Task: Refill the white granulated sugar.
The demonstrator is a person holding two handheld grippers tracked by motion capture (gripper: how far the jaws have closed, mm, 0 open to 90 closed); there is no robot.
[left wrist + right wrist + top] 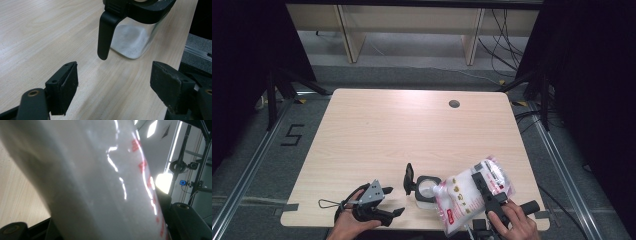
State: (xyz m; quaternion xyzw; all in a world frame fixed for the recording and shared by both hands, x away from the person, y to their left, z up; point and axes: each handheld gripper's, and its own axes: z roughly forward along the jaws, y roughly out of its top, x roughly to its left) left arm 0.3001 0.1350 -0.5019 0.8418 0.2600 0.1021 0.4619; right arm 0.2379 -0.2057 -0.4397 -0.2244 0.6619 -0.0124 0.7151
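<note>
A clear jar with a black rim and a flipped-up black lid stands near the table's front edge. It holds white powder, and its black handle hangs down its side. My right gripper is shut on a white pouch with red print. The pouch is tilted, its spout end over the jar's mouth. In the right gripper view the pouch hides most of the jaws of the right gripper. My left gripper stands open just left of the jar, and its jaws hold nothing.
A thin wire loop lies by the left hand at the front left of the wooden table. A round cable hole sits at the back right. Wooden shelving legs and cables lie beyond the far edge.
</note>
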